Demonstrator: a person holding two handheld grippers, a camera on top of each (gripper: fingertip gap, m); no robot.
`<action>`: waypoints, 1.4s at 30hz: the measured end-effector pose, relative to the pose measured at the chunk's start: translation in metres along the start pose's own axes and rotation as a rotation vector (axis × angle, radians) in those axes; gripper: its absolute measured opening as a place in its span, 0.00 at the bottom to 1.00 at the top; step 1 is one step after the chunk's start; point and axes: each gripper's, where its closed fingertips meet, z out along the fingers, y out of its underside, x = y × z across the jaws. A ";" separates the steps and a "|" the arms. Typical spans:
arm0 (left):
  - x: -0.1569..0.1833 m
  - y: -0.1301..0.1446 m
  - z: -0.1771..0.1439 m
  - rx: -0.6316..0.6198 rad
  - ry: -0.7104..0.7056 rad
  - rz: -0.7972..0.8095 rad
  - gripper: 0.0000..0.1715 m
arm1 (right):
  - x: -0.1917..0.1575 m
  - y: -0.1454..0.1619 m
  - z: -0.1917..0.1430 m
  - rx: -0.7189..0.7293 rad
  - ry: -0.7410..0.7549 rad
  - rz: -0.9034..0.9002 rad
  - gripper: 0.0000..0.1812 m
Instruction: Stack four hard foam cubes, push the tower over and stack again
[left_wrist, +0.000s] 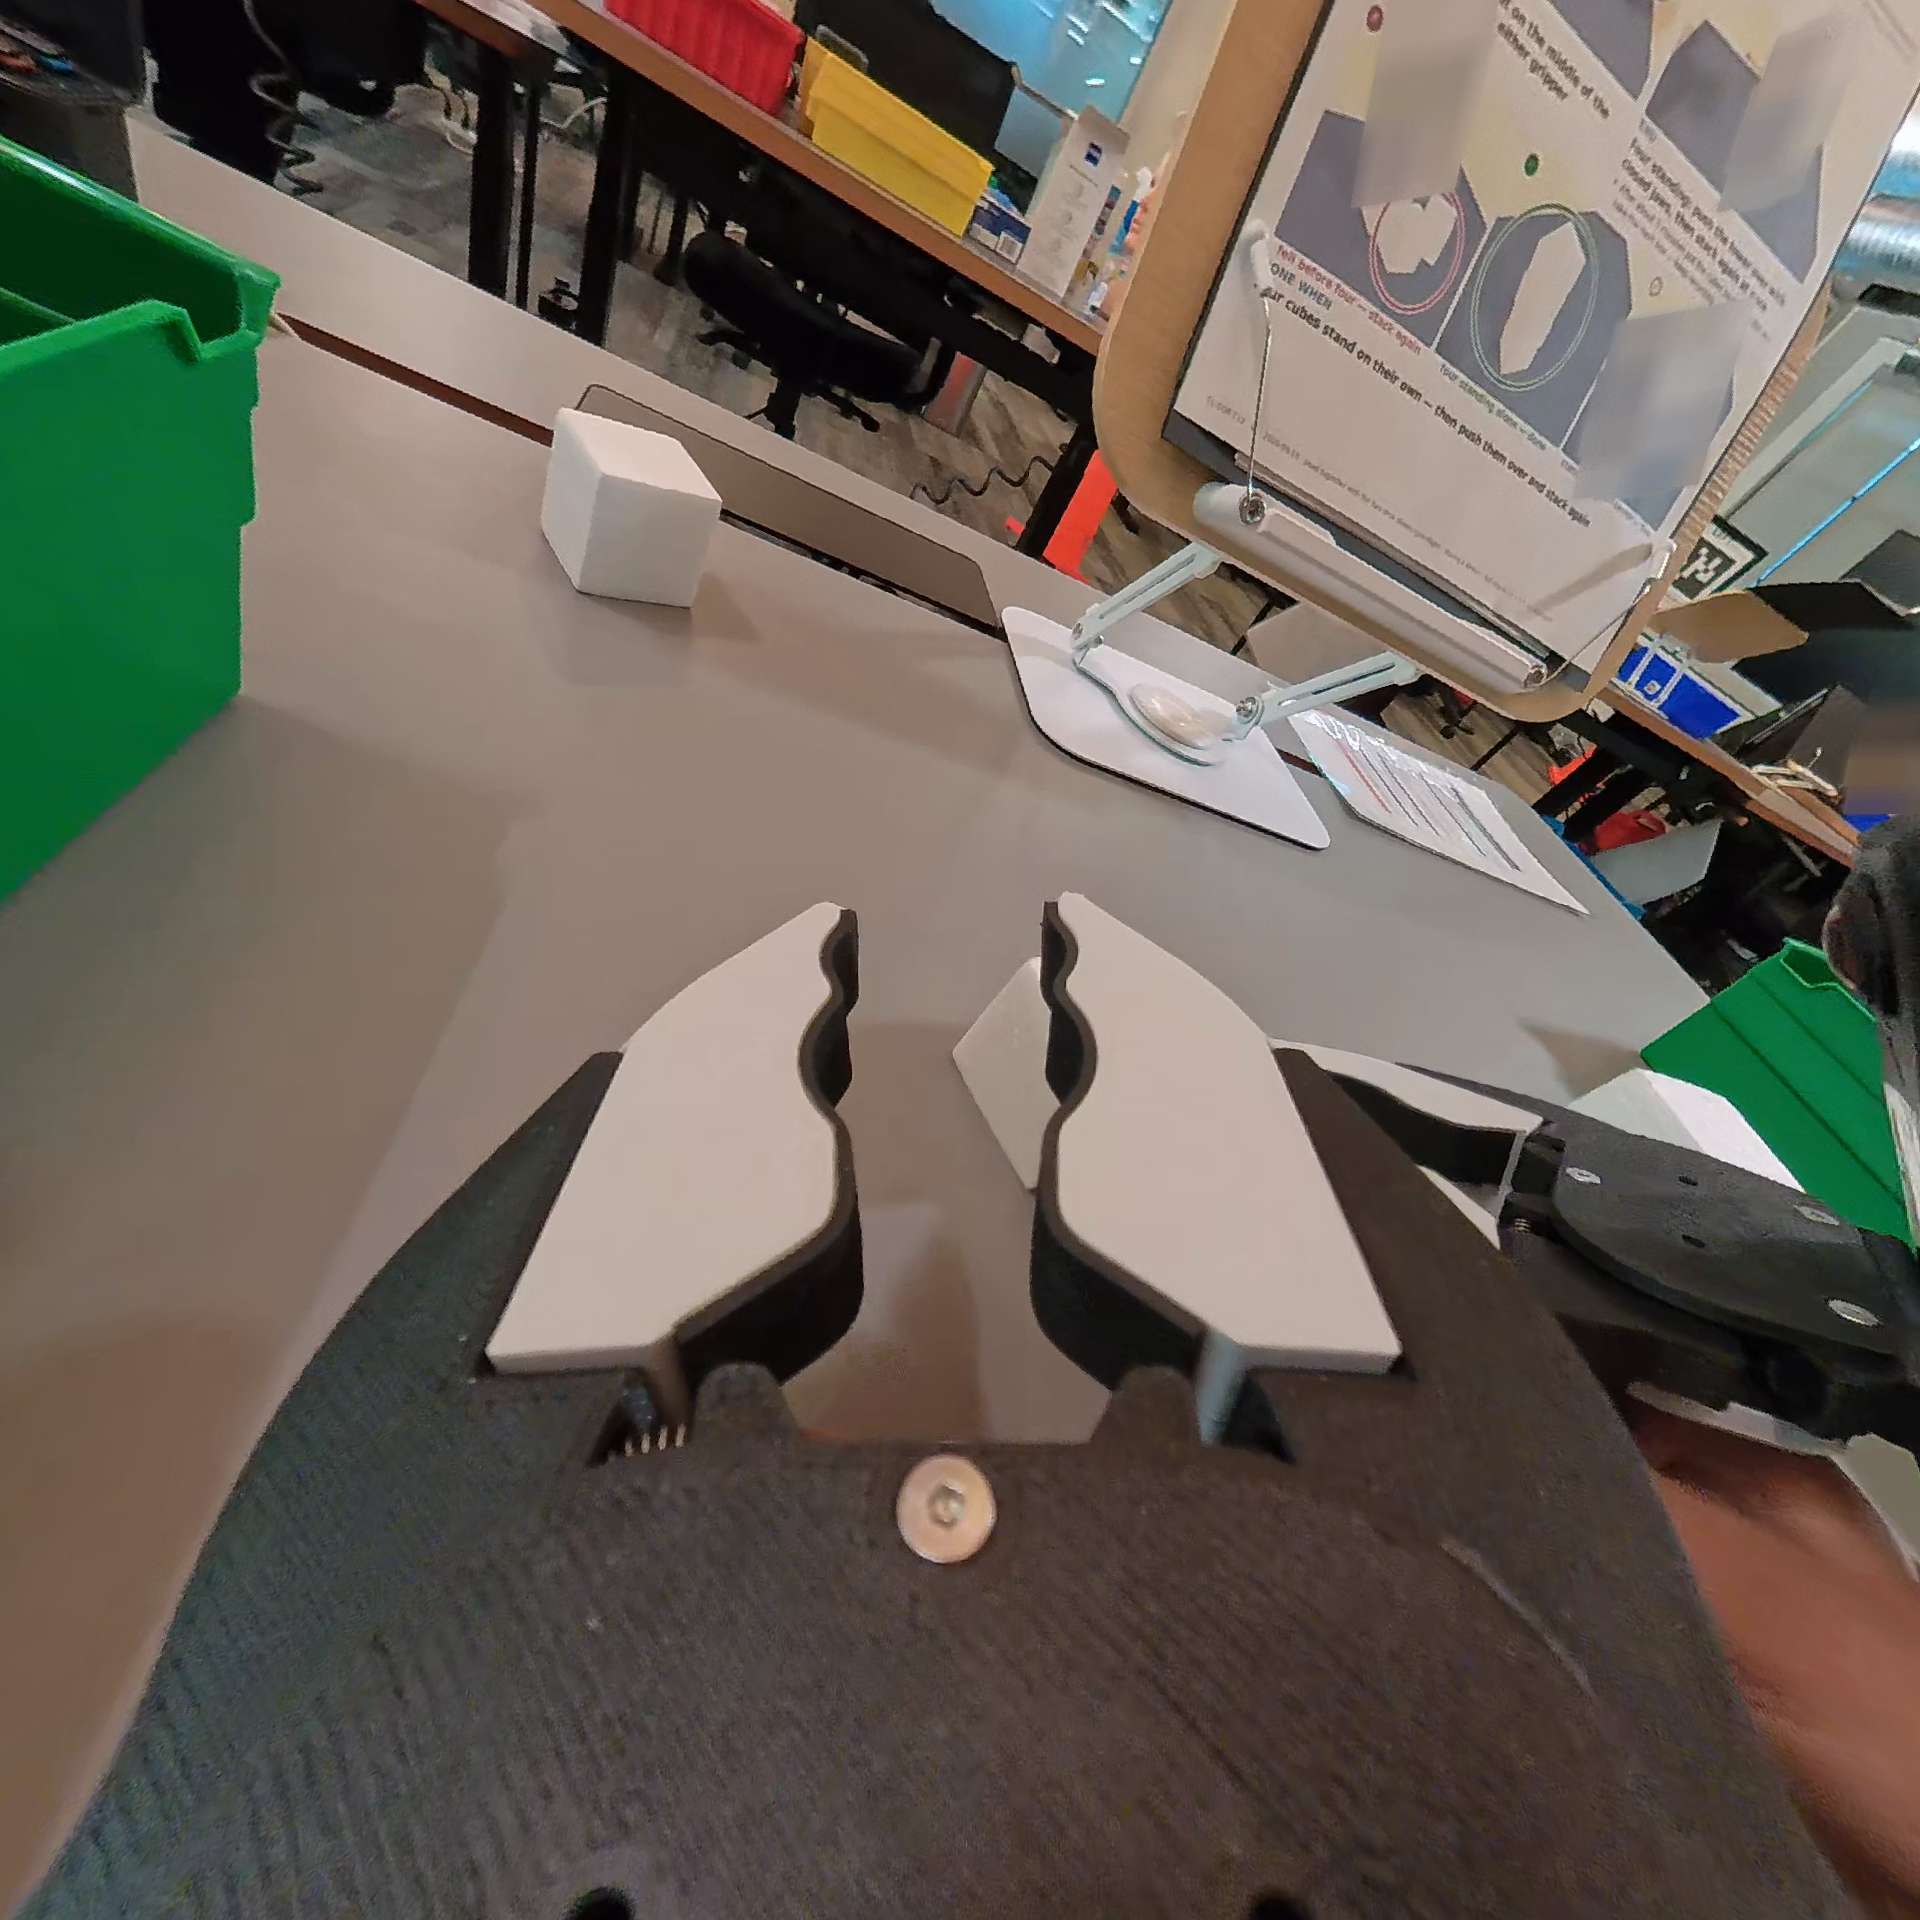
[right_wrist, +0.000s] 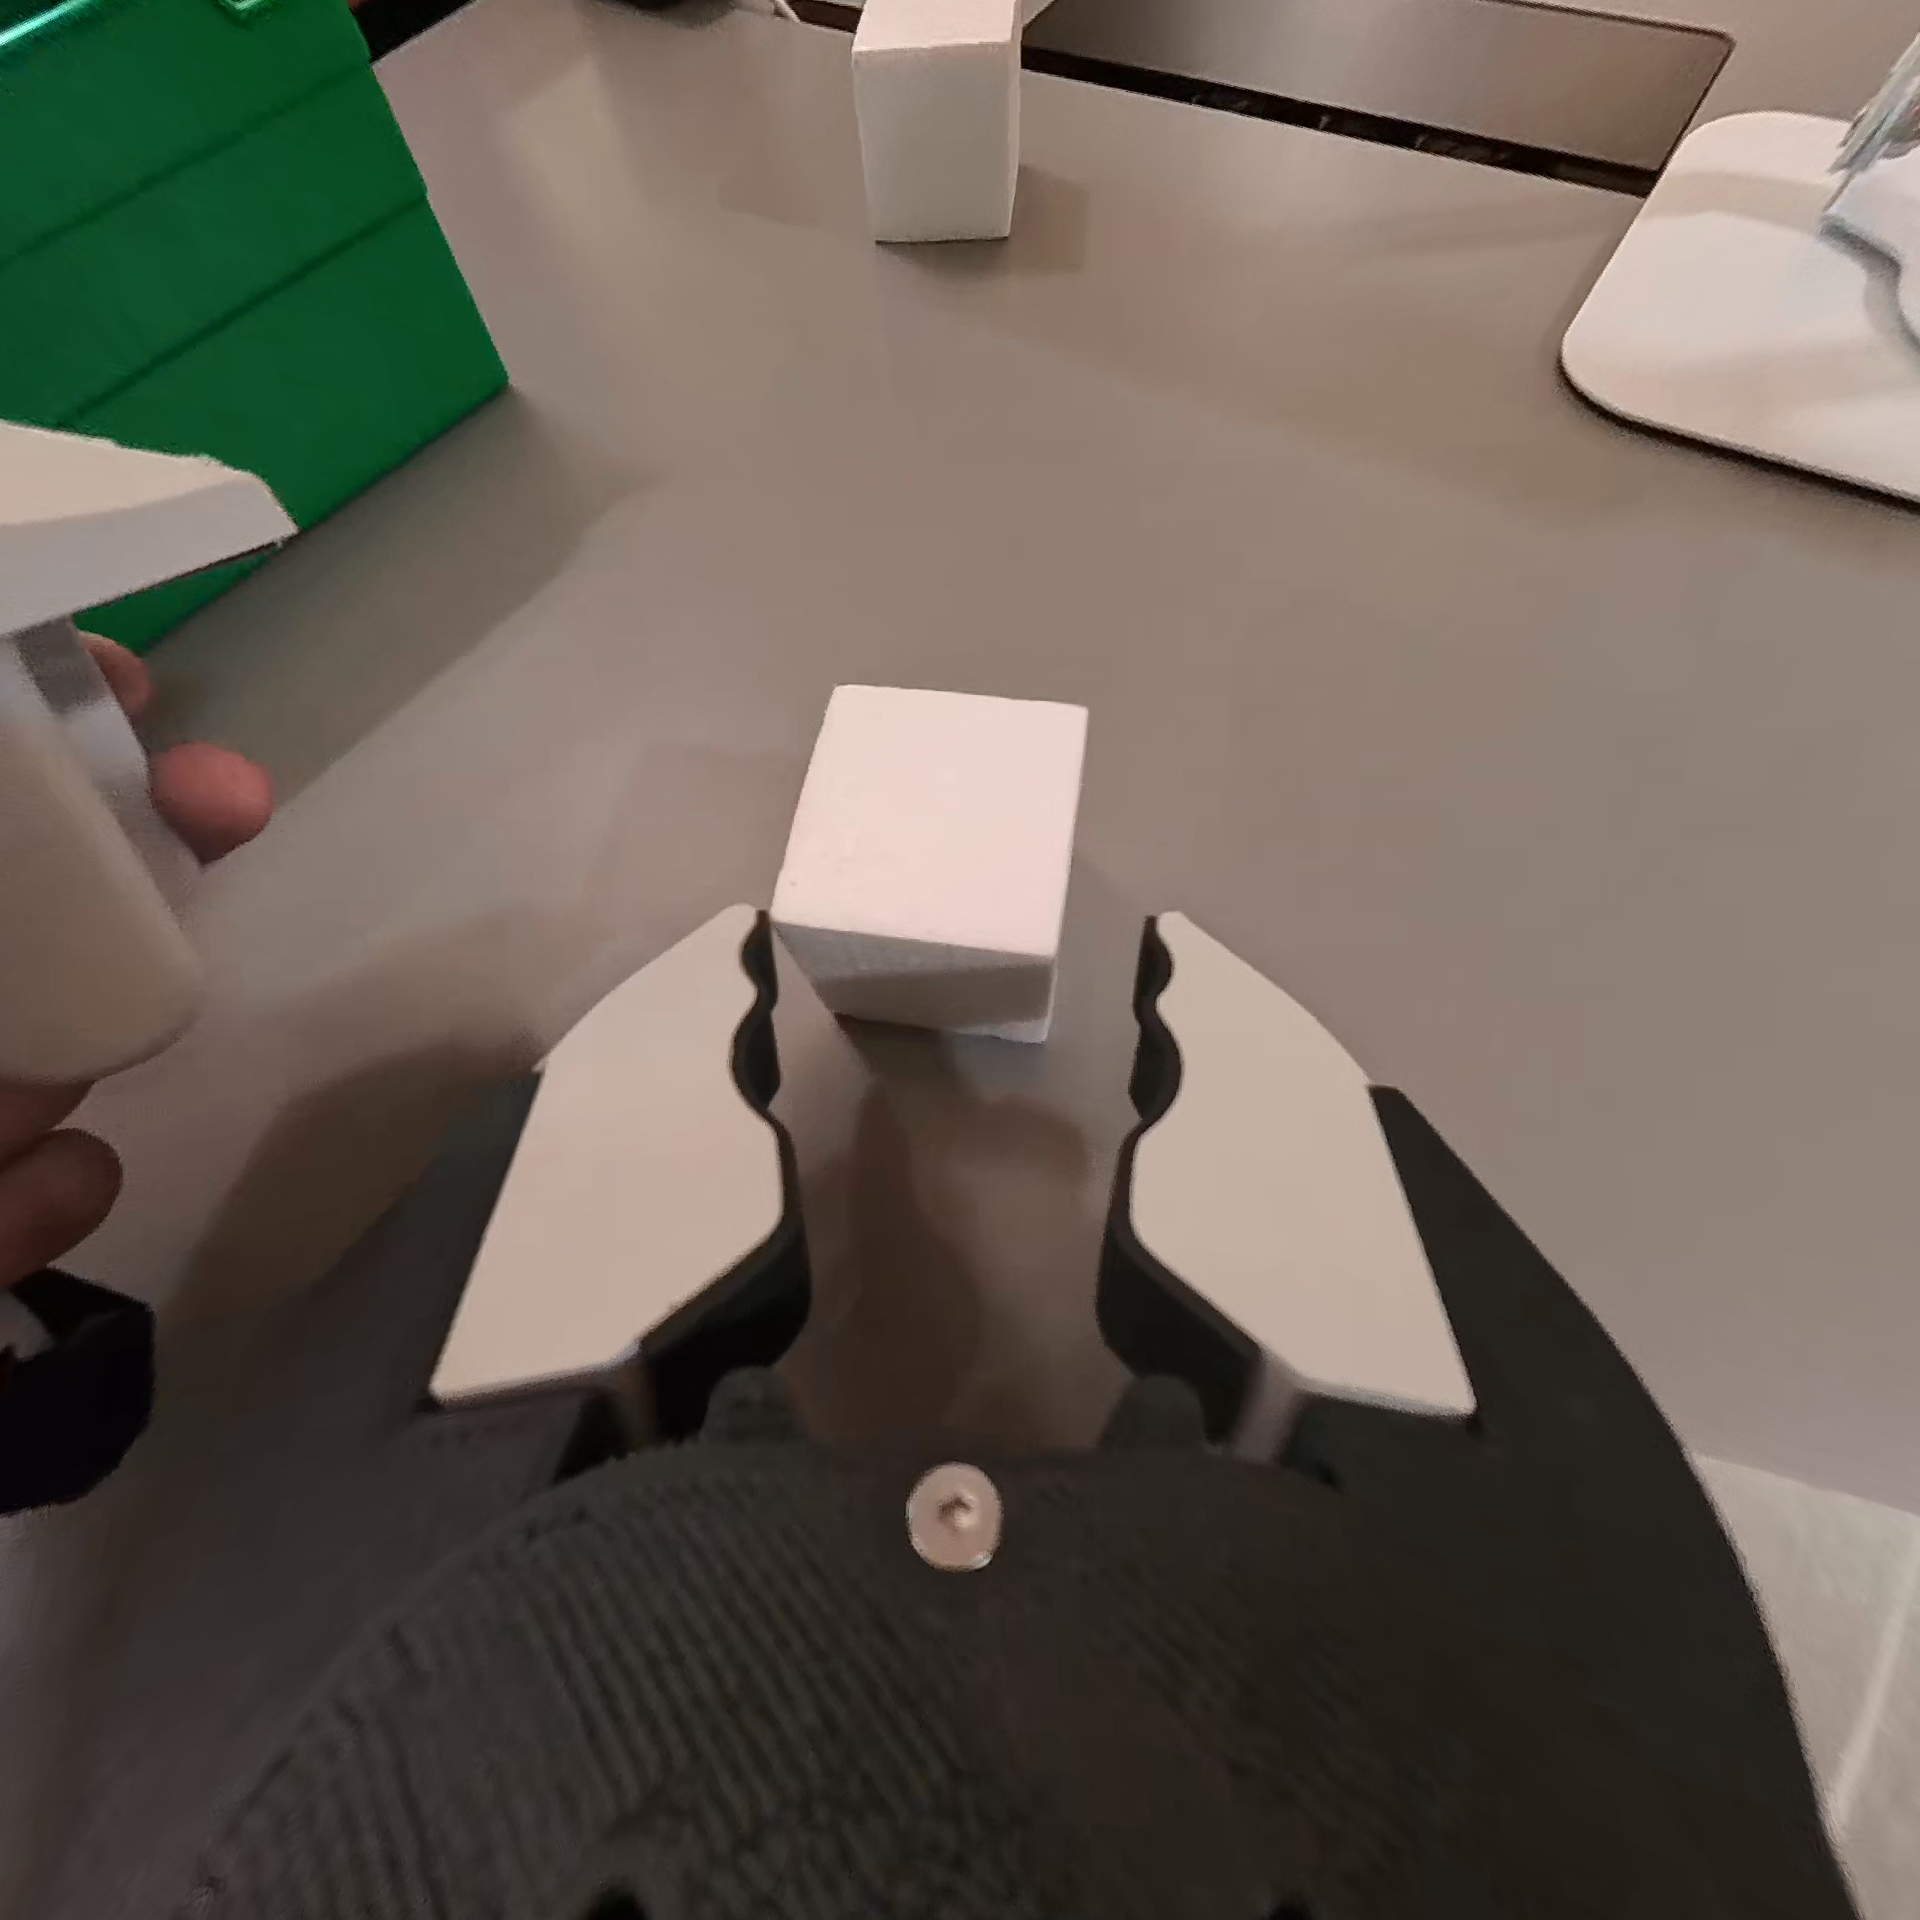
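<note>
My right gripper (right_wrist: 951, 925) hangs low over the desk (right_wrist: 1351, 727) with its fingers spread wide and empty, the near white cube (right_wrist: 930, 852) just past their tips and slightly left of centre. My left gripper (left_wrist: 948, 920) is half open, holding nothing, left of that cube. Judging by the offset, my left fingertip (right_wrist: 753, 935) could clip the cube's corner and skew it.
</note>
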 end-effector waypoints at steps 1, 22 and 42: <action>0.000 0.000 0.000 -0.001 0.001 -0.003 0.20 | 0.001 -0.001 0.000 0.003 0.005 0.000 0.33; 0.005 0.000 -0.001 0.006 0.025 0.006 0.18 | 0.030 -0.155 -0.204 0.542 -0.346 -0.171 0.28; 0.023 0.019 0.005 -0.085 0.109 0.018 0.17 | 0.112 -0.048 -0.193 0.108 -0.681 -0.624 0.28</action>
